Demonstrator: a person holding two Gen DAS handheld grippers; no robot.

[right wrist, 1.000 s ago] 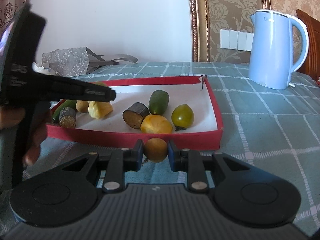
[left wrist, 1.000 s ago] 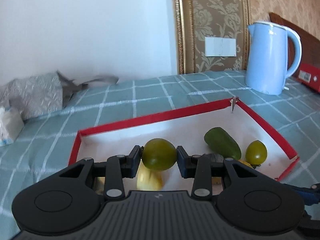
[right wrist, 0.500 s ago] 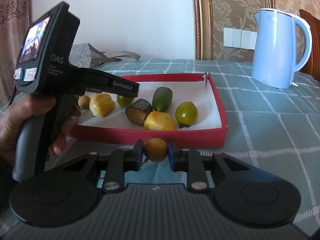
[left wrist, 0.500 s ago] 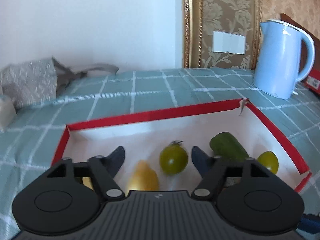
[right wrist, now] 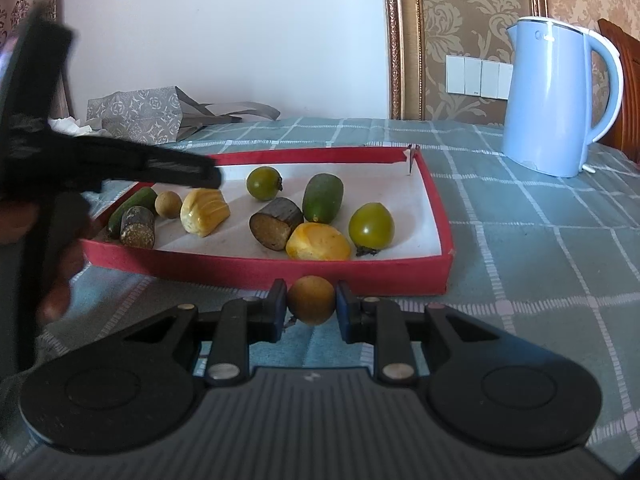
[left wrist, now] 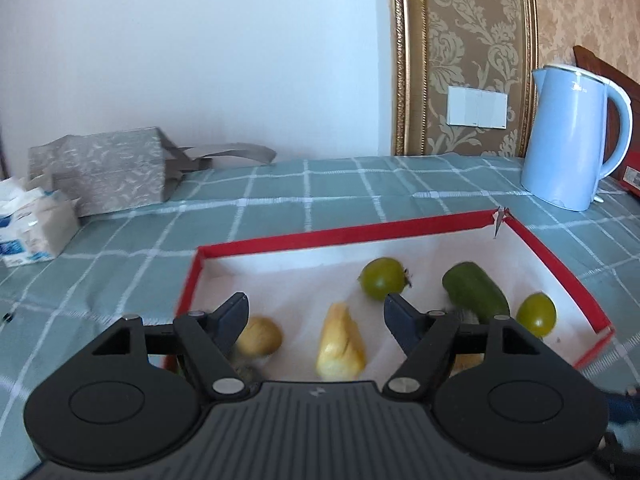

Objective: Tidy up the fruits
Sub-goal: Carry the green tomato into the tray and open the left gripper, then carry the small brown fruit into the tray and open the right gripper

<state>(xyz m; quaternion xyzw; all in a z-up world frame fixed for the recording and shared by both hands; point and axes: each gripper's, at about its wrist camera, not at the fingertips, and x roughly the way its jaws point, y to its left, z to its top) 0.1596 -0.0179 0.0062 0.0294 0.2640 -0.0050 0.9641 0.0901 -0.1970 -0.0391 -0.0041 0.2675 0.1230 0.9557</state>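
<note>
left gripper (left wrist: pixel 314 312) fingers spread, empty | right gripper (right wrist: pixel 311 300) fingers pinch round tan fruit (right wrist: pixel 311 299) | smooth green tomato (left wrist: pixel 382 284) in red-rimmed tray (left wrist: pixel 340 234)

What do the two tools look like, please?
Both the left tool and the right tool have a matte black ribbed body, two round discs, silver pivot pins and black fingers with dark blue pads. A small pale logo marks each body.
</note>
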